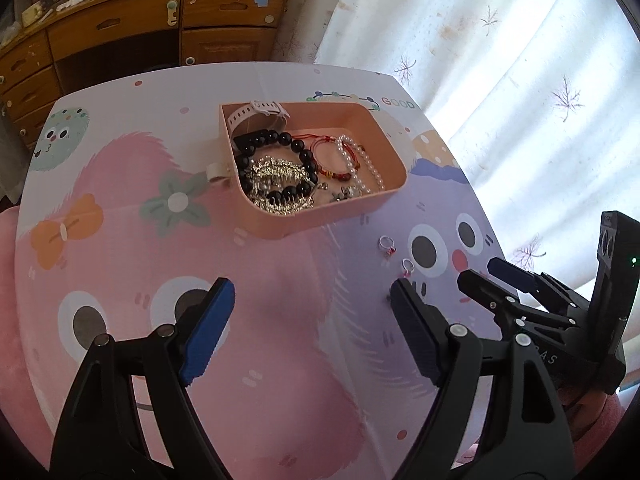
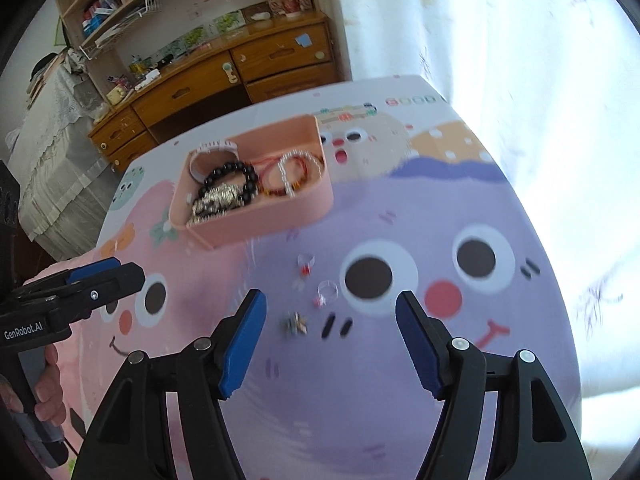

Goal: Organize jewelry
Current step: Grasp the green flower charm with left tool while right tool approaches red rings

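A pink box (image 1: 312,216) (image 2: 280,216) stands on the cartoon-print table and holds a black bead bracelet (image 1: 298,148), a silver chain piece (image 1: 276,184), a red cord bracelet (image 1: 332,156), a pearl bracelet (image 1: 360,156) and a white watch strap (image 1: 256,112). Two small rings lie on the table in front of it (image 1: 387,245) (image 1: 407,267), also in the right wrist view (image 2: 306,262) (image 2: 327,292), with a small brooch-like piece (image 2: 296,323) nearer. My left gripper (image 1: 312,300) is open and empty above the table. My right gripper (image 2: 331,312) is open and empty, above the rings and brooch.
The table (image 1: 120,184) has a rounded far edge. A wooden dresser (image 1: 120,28) stands behind it, white curtains (image 1: 520,60) to the right, a bed with lace cover (image 2: 52,152) on the left. The right gripper shows in the left wrist view (image 1: 496,276).
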